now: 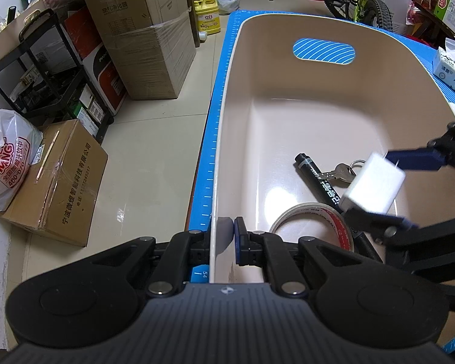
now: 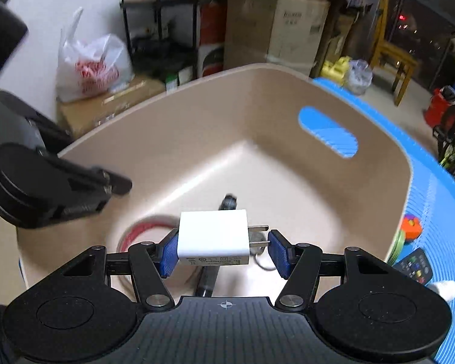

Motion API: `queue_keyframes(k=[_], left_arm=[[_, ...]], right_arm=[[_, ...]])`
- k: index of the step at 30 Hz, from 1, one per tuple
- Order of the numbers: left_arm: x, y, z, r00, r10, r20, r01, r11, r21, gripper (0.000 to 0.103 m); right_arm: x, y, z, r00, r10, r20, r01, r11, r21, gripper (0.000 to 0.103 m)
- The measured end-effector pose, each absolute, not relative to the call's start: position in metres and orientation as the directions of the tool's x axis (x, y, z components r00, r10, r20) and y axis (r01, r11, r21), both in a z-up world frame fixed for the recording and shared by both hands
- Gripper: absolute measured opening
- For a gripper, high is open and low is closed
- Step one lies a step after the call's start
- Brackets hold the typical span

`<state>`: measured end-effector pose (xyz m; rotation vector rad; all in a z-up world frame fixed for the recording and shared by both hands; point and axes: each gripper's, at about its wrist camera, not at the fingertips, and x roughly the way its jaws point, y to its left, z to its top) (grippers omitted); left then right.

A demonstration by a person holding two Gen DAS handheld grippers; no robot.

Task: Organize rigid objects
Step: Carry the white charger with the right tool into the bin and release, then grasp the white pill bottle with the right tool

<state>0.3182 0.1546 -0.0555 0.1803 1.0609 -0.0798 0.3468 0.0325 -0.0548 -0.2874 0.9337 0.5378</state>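
A beige plastic bin (image 1: 318, 69) with a handle slot stands on a blue mat (image 1: 224, 97). On its floor lie a black marker (image 1: 317, 179), a set of keys (image 1: 342, 172) and a roll of tape (image 1: 311, 220). My left gripper (image 1: 224, 242) is shut on the bin's near side wall, one pad inside and one outside. My right gripper (image 2: 223, 248) hangs over the bin's inside, shut on a white charger plug (image 2: 214, 236); one pad presses its body and the other its prongs. From the left wrist view the charger (image 1: 373, 182) hovers above the marker and keys.
On the mat to the right of the bin lie a remote control (image 2: 415, 265), a colourful toy (image 2: 411, 226) and a white tube (image 2: 444, 288). A tissue pack (image 1: 453, 66) sits at the far right. Cardboard boxes (image 1: 54, 182) and a black rack (image 1: 45, 85) stand on the floor to the left.
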Motion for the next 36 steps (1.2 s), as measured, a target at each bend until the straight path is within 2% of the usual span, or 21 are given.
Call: queue_keyframes(k=[3, 5, 11, 16, 17, 24, 36], left_arm=[[0.318, 0.154, -0.056, 0.487, 0.022, -0.873, 0.152, 0.982, 0.109, 0.011], [0.318, 0.154, -0.056, 0.487, 0.022, -0.873, 0.152, 0.982, 0.11, 0.011], [0.319, 0.154, -0.055, 0.486, 0.023, -0.873, 0.151, 0.982, 0.11, 0.011], [0.319, 0.155, -0.055, 0.487, 0.022, -0.873, 0.152, 0.982, 0.11, 0.011], [0.319, 0.155, -0.055, 0.487, 0.022, -0.873, 0.152, 0.982, 0.11, 0.011], [0.319, 0.155, -0.055, 0.486, 0.023, -0.874, 0.152, 0.982, 0.11, 0.011], [0.318, 0.156, -0.055, 0.486, 0.031, -0.874, 0.155, 0.981, 0.12, 0.012]], right_arm=[[0.342, 0.025, -0.052, 0.486, 0.338, -0.806, -0.552, 0.834, 0.017, 0.065], [0.342, 0.016, -0.048, 0.5, 0.358, -0.789, -0.551, 0.834, 0.03, 0.071], [0.337, -0.008, -0.025, 0.574, 0.411, -0.709, -0.549, 0.835, 0.039, 0.072], [0.334, -0.051, -0.009, 0.668, 0.38, -0.64, -0.474, 0.88, 0.028, 0.074], [0.336, -0.061, -0.008, 0.672, 0.367, -0.643, -0.456, 0.889, 0.031, 0.078], [0.353, -0.13, -0.01, 0.735, 0.234, -0.636, -0.302, 0.953, 0.002, 0.078], [0.392, -0.202, -0.083, 0.689, 0.041, -0.723, -0.199, 0.971, -0.134, 0.08]])
